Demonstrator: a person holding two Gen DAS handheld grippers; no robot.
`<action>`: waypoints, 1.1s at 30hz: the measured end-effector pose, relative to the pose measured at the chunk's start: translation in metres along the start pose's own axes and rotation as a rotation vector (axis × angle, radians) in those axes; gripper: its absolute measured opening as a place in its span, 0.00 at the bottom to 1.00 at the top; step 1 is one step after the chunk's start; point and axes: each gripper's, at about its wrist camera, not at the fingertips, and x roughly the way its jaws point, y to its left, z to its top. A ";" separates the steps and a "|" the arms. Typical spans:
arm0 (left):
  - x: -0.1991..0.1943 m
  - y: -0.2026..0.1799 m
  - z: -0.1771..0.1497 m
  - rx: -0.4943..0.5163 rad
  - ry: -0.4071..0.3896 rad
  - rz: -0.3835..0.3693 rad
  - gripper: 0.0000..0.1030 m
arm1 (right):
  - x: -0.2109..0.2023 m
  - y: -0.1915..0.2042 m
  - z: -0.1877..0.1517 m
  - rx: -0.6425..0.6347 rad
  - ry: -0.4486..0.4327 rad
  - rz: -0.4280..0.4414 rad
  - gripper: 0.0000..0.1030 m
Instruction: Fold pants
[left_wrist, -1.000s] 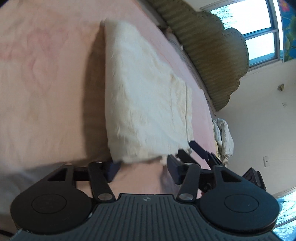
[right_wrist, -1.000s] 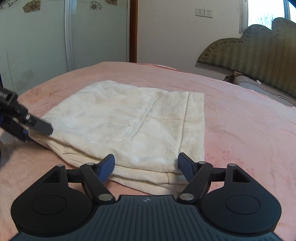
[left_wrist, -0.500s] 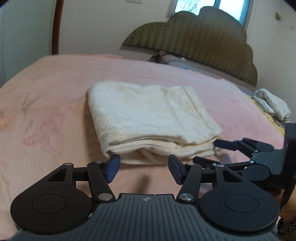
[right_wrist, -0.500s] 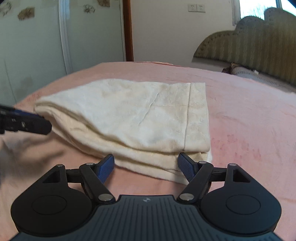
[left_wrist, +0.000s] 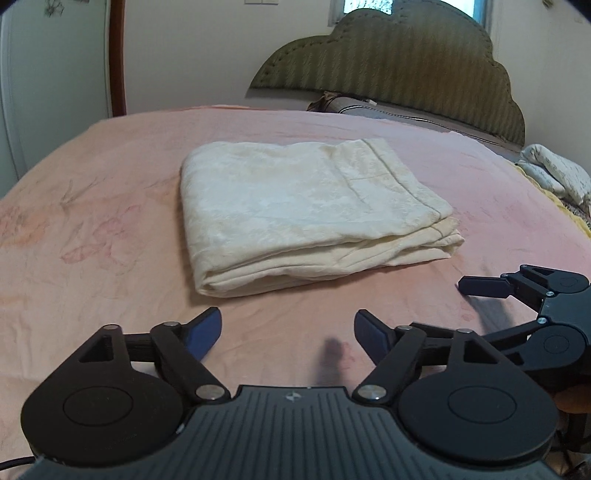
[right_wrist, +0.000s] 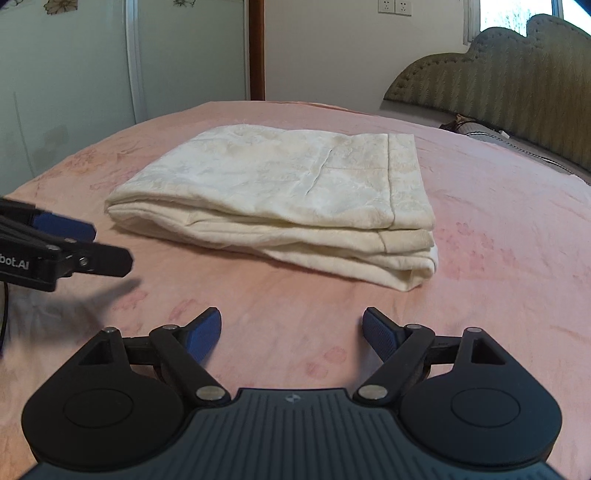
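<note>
Left gripper (left_wrist: 288, 334): jaws set wide apart, having just been opening; nothing is found between the blue pads (left_wrist: 205, 332), only pink bed cover. It is held short of the pants and is not in contact with them.
Left gripper, as seen from the right wrist view (right_wrist: 79, 242): two spread fingers are shown at the left edge, above the cover, apart from the cloth.
Right gripper (right_wrist: 291, 332): jaws likewise spread wide, having just been opening; the gap is empty. No cloth is touched; the folded stack lies ahead of the fingertips.
Right gripper, as seen from the left wrist view (left_wrist: 491, 295): its dark fingers are seen at the right edge, just beside the near right corner of the stack, not on it.
Pants (right_wrist: 288, 199): cream, folded into a compact layered rectangle, laid flat on the bed, released by both tools.
Bed cover (left_wrist: 92, 221): pink, faintly patterned, lightly creased.
Headboard (left_wrist: 399, 70): olive, padded, scalloped, behind the bed.
</note>
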 end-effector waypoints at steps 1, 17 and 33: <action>0.001 -0.004 -0.001 0.005 -0.001 0.000 0.82 | -0.002 0.003 -0.003 -0.001 0.003 -0.005 0.84; 0.016 -0.013 -0.011 -0.005 0.034 0.037 0.89 | -0.008 0.007 -0.012 0.078 0.060 -0.081 1.00; 0.018 0.002 -0.024 -0.059 -0.035 0.129 1.00 | -0.003 0.018 -0.015 0.103 0.013 -0.158 1.00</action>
